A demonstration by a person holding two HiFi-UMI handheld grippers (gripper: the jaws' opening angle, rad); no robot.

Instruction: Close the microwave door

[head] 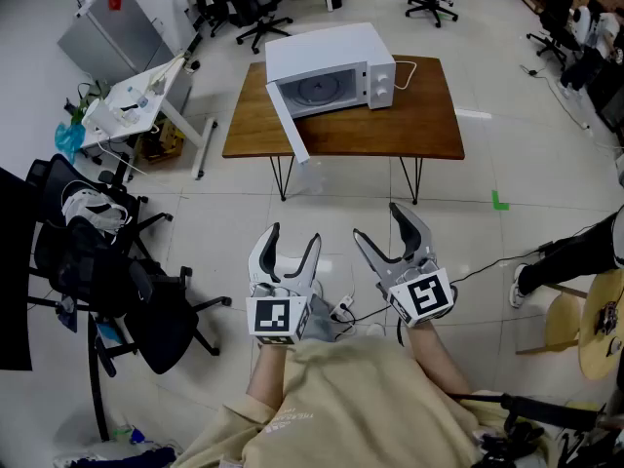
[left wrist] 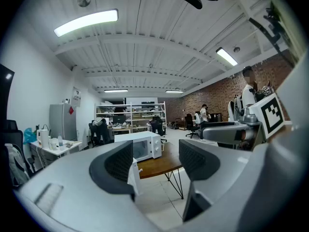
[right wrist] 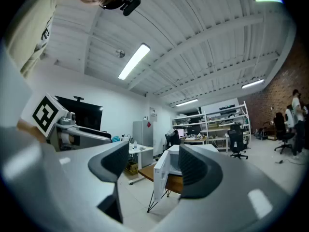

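Observation:
A white microwave (head: 331,66) stands on a brown wooden table (head: 429,115), far ahead of me. Its door (head: 289,120) hangs open, swung out over the table's near left edge. In the left gripper view the microwave (left wrist: 142,146) and its door (left wrist: 133,174) show between the jaws; the right gripper view shows the open door (right wrist: 160,177) edge-on. My left gripper (head: 291,247) and right gripper (head: 382,224) are both open and empty, held close to my chest, well short of the table.
A black office chair (head: 117,281) with a bag stands at my left. A white desk (head: 136,100) with clutter sits left of the table. More chairs (head: 263,13) stand behind. A cable (head: 487,266) runs over the floor at right, near a person's leg (head: 570,256).

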